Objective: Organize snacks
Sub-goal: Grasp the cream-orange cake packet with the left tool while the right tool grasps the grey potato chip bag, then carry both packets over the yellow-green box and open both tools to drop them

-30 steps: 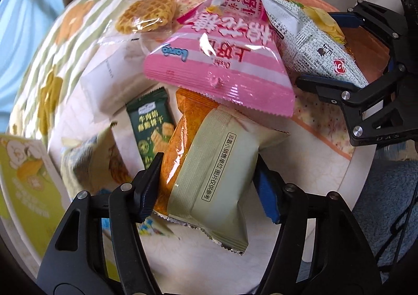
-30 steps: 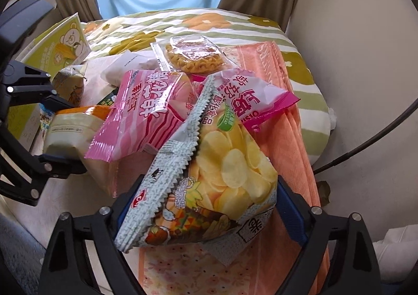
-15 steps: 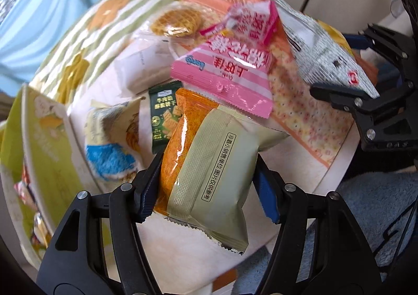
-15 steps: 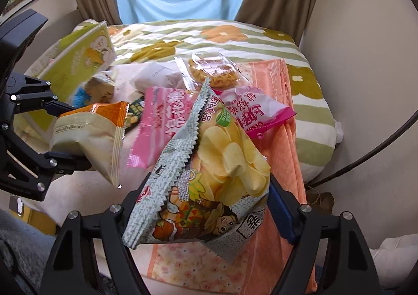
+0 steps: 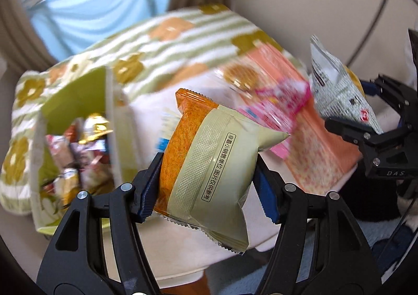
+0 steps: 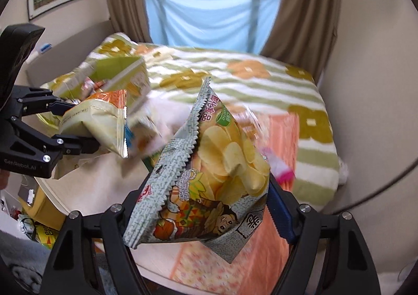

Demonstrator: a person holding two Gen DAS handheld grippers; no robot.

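My left gripper (image 5: pixel 206 185) is shut on an orange and beige snack packet (image 5: pixel 209 164), held up above the white table (image 5: pixel 183 255). The same packet (image 6: pixel 99 120) shows in the right wrist view at the left, with the left gripper (image 6: pixel 73 125) on it. My right gripper (image 6: pixel 209 206) is shut on a grey potato chip bag (image 6: pixel 209 177), also lifted clear of the table. From the left wrist view, that chip bag (image 5: pixel 337 91) hangs at the right in the right gripper (image 5: pixel 358 106). An open green box (image 5: pixel 75 101) with several snacks inside stands at the left.
Pink packets (image 5: pixel 274 101) and a waffle packet (image 5: pixel 240 75), blurred, lie on an orange cloth (image 5: pixel 321 148) on the table. Behind is a bed with a striped flowered blanket (image 6: pixel 235 80) and a window with a blue cloth (image 6: pixel 209 15). A yellow box (image 6: pixel 44 206) and clutter sit low at the left.
Both grippers have risen from the pile with their packets. The left one has rolled and swung toward the green box, whose inside has come into view. The snacks left on the table look smaller and farther.
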